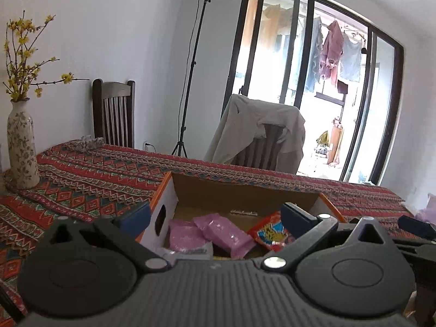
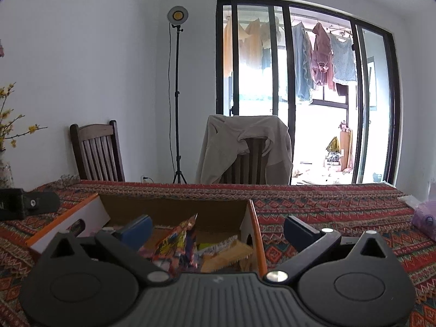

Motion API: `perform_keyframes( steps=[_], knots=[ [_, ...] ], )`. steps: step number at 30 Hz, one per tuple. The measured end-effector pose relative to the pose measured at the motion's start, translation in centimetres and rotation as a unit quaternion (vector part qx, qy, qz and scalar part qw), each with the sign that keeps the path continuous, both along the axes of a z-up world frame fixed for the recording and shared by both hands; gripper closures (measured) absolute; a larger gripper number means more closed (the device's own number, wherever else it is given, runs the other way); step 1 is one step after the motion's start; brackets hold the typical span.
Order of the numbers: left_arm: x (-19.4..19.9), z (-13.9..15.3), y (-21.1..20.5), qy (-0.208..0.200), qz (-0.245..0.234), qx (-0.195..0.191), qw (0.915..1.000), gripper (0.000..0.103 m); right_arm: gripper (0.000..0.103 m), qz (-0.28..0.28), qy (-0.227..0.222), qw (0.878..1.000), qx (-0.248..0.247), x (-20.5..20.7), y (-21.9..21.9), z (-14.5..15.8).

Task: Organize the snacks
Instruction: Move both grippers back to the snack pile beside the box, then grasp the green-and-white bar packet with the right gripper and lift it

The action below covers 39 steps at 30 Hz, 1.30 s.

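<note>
Overall, a cardboard box with an orange rim stood open on the surface, which was covered by a red patterned cloth. In the left wrist view the left gripper was held over the near edge of the box, its fingers spread wide and holding nothing; one finger lay outside the box's left wall, the other over its interior. Inside lay two pink packets side by side and a red packet toward the right wall. In the right wrist view the right gripper was likewise wide open and empty, straddling the box's right wall, with one finger above the contents and the other over the cloth. Between those fingers a crumpled multicoloured packet stood up beside a yellow packet. The box had an oval hand hole in its left wall. A flowered vase with yellow blossoms stood on the surface, well to the left of the box. A purple bag lay at the far right of the surface. Beyond the surface stood a wooden chair, a second chair draped with a beige jacket, a lamp on a tripod, and glass doors with laundry hanging outside.
</note>
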<state>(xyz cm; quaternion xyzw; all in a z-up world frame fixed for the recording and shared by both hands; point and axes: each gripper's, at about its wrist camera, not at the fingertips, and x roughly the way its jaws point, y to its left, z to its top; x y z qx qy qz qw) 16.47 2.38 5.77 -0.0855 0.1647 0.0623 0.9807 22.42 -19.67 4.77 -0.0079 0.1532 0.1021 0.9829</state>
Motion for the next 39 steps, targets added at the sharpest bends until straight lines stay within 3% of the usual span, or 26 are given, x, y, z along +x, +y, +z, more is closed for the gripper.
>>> perform_keyframes(
  steps=[18,34,36,39],
  knots=[
    [-6.8,-4.6,1.5,0.049,-0.007,0.013,0.9987,0.000,0.000,-0.001,0.044,0.998,-0.036,-7.2,-0.6,-3.1],
    [-7.4,-8.3,2.4,0.066,-0.002,0.012,0.9977,0.000,0.000,-0.013,0.104,0.994,-0.035,-8.6,-2.7,-6.0],
    [-7.5,-8.4,2.3,0.063,-0.002,0.013,0.9979,0.000,0.002,-0.011,0.105,0.994,-0.037,-8.3,-2.6,-6.0],
    [-7.5,-8.4,2.4,0.062,-0.002,0.010,0.9980,0.000,0.017,0.002,0.112,0.993,-0.046,-7.3,-2.0,-5.9]
  ],
)
